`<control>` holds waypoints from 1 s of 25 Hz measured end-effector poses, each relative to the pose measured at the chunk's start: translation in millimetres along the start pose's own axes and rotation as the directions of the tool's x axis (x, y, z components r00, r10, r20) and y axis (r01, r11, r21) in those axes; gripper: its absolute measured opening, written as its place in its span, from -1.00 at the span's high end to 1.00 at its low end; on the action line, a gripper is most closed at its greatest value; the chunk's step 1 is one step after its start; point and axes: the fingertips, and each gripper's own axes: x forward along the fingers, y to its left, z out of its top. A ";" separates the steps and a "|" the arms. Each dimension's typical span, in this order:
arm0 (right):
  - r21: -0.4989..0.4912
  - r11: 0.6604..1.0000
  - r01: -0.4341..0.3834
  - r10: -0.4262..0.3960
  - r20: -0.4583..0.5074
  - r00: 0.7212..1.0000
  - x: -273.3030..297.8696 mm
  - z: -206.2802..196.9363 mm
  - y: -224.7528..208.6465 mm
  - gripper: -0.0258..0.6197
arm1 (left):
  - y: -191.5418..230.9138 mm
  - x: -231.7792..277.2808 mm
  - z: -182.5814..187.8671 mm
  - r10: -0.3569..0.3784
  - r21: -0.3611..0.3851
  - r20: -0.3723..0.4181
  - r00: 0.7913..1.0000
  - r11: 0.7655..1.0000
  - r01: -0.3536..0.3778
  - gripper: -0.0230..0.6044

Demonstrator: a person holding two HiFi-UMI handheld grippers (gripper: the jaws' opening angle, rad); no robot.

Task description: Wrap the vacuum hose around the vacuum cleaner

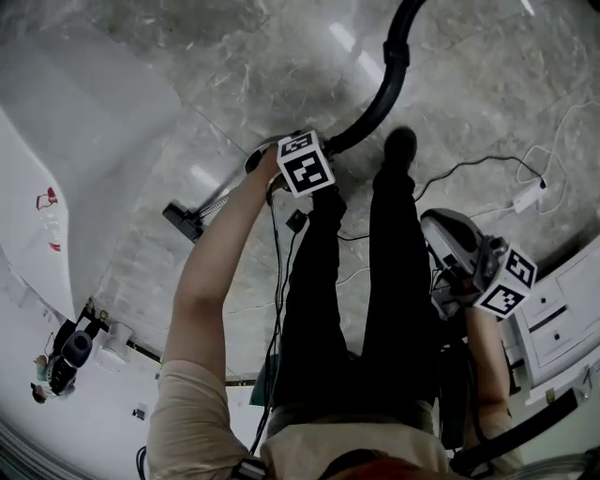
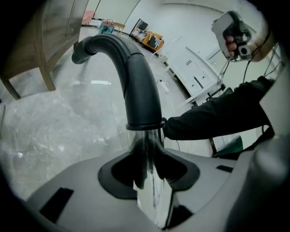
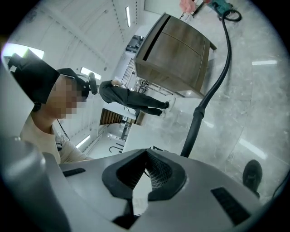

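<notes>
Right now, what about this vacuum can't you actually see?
Hose: head view, top edge cuts it off.
Metal tube: left gripper view, left gripper hides its lower part.
Teal thing at hose's end: right gripper view, too small and edge-cut to name.

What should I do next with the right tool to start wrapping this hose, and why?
Probably open the right tool and bring it to the black hose beyond the left tool. The left tool is clamped on the chrome tube beside the hose's cuff, while the right is shut on nothing, away from the hose. A second hold should let you gather a loop.
</notes>
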 end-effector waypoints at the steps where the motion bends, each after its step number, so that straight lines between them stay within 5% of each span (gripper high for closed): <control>1: -0.001 1.000 -0.003 0.003 0.016 1.000 -0.2 3.4 9.4 0.91 | -6.9 -16.0 8.0 0.000 0.016 0.014 1.000 1.000 0.000 0.45; 8: 0.008 1.000 0.018 -0.019 0.123 0.992 -10.3 20.7 81.1 0.91 | -54.8 -111.3 48.6 0.050 0.100 0.060 0.997 0.993 -0.056 0.45; 17: 0.014 0.994 0.113 -0.113 0.183 0.977 -68.9 27.3 145.0 0.91 | -91.1 -194.3 83.1 0.175 0.046 0.091 0.980 0.983 -0.180 0.45; 22: -0.029 0.989 0.142 -0.128 0.273 0.953 -117.3 59.5 155.8 0.91 | -72.3 -250.9 158.1 0.293 0.092 0.212 0.932 0.944 -0.318 0.45; 25: -0.027 0.990 0.139 -0.125 0.306 0.944 -130.5 58.9 163.6 0.91 | -78.7 -277.9 178.4 0.293 0.104 0.220 0.930 0.941 -0.321 0.45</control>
